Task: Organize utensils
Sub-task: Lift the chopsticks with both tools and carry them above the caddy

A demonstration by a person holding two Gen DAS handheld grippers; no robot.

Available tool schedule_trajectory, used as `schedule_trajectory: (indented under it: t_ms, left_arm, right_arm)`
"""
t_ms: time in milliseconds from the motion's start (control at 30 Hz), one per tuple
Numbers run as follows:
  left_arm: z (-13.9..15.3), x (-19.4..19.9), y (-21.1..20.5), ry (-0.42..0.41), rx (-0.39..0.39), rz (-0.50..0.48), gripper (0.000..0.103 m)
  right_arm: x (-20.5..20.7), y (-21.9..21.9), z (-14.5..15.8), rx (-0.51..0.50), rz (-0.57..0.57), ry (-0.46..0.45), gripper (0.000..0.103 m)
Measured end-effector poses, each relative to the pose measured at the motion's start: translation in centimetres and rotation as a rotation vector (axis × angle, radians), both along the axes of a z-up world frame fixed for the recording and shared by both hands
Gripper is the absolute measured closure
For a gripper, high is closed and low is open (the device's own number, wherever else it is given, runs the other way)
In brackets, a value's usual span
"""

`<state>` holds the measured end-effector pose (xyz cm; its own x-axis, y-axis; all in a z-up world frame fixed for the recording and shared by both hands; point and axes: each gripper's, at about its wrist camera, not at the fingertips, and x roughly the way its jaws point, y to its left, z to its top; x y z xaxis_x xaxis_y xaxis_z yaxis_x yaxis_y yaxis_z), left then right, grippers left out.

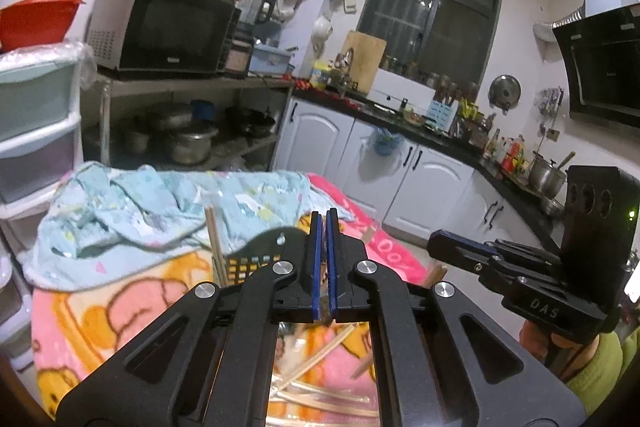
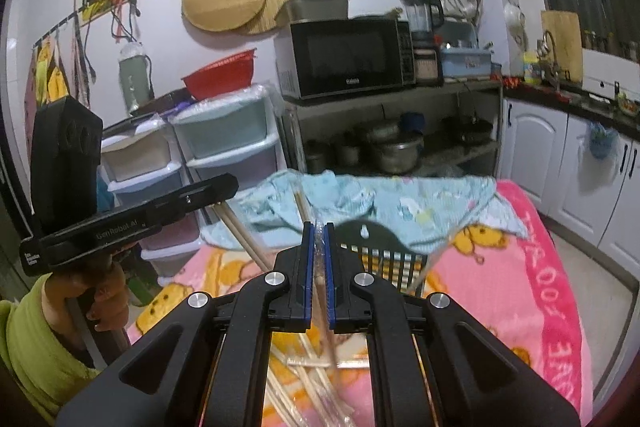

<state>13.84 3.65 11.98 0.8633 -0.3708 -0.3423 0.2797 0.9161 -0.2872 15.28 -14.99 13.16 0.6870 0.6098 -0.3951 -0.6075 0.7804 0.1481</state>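
1. Chopsticks: one wrapped in clear film sits clamped between the blue pads of the right claw, running down the middle of the right wrist view. The pads are nearly together on it.
2. The left claw has its pads pressed together; a sliver of something shows low in the gap, too blurred to name.
3. More loose chopsticks lie scattered on the pink blanket at the bottom centre of both views, some in film wrappers.
4. Beyond the claws stands a black slotted holder, centre frame, with two chopsticks leaning to its left and a blue cloth bunched behind it.
5. Handling, as I judge it: light, stiff, thin sticks; the film makes them slippery, so they may twist or slide. Gripping near the middle should keep one level; gripping nearer an end suits dropping it upright into the holder.
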Motion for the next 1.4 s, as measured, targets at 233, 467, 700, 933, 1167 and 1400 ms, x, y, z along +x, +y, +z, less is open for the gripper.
schedule_trajectory:
  t_ms: [233, 467, 700, 933, 1167, 1400]
  left_arm:
    - [2.1, 0.3, 0.2, -0.051, 0.000, 0.011, 0.103]
    - [3.9, 0.9, 0.5, -0.106, -0.004, 0.022, 0.103]
    - [4.6, 2.1, 1.4, -0.117, -0.017, 0.049, 0.103]
    - [4.3, 3.5, 2.4, -0.113, -0.024, 0.083, 0.103]
    - [3.1, 4.5, 2.5, -0.091, -0.014, 0.096, 0.103]
    - [1.7, 5.0, 2.1, -0.069, 0.003, 0.093, 0.103]
  right_arm:
    - [0.6, 0.5, 2.7, 0.010, 0.013, -0.069, 0.098]
    - [1.6, 1.1, 4.8, 0.000, 0.002, -0.138, 0.098]
    - [2.8, 1.2, 6.4, 0.032, 0.002, -0.189, 0.098]
    - [4.1, 1.4, 7.7, 0.034, -0.025, -0.228, 0.098]
    - [6.0, 1.1, 8.0, 0.031, -0.067, -0.240, 0.098]
    - [7.7, 1.1, 7.0, 0.027, -0.098, -0.224, 0.098]
